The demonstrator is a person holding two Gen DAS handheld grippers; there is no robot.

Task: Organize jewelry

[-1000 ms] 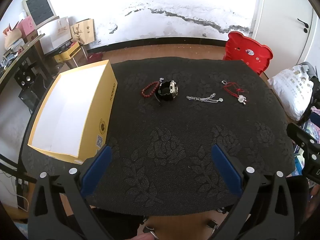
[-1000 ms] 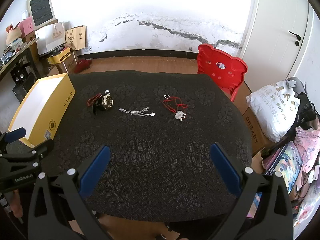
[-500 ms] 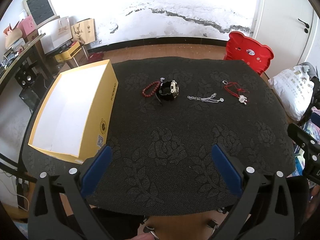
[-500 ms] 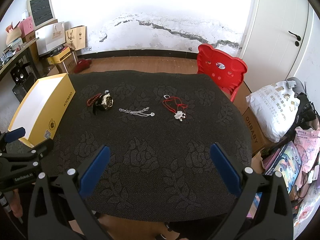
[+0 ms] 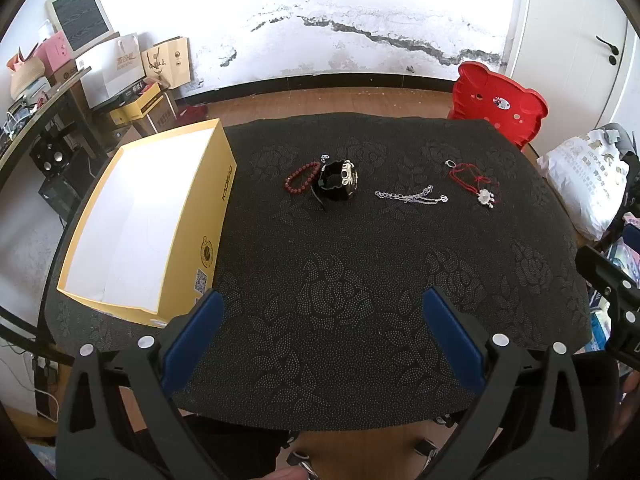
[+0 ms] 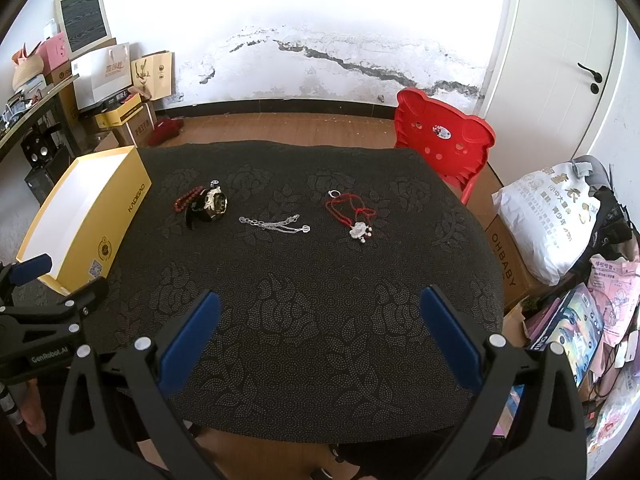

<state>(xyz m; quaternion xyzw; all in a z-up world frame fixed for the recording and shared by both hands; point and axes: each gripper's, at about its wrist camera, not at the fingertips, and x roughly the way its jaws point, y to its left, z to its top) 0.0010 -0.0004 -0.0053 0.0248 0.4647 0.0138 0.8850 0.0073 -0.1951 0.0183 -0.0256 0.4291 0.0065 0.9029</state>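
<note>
Jewelry (image 5: 411, 197) on tablecloth (image 5: 340, 280), box (image 5: 140, 224) beside

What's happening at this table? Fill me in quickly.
A person holds two grippers above a black tablecloth, both open and empty. Nothing is picked up yet. Four jewelry pieces lie in a row: red bead bracelet, black watch, silver chain and red cord necklace. The open yellow box at the left holds nothing that shows.

Near cloth (image 6: 320, 320) lies bare — yellow box (image 5: 140, 220) walls the left.
</note>
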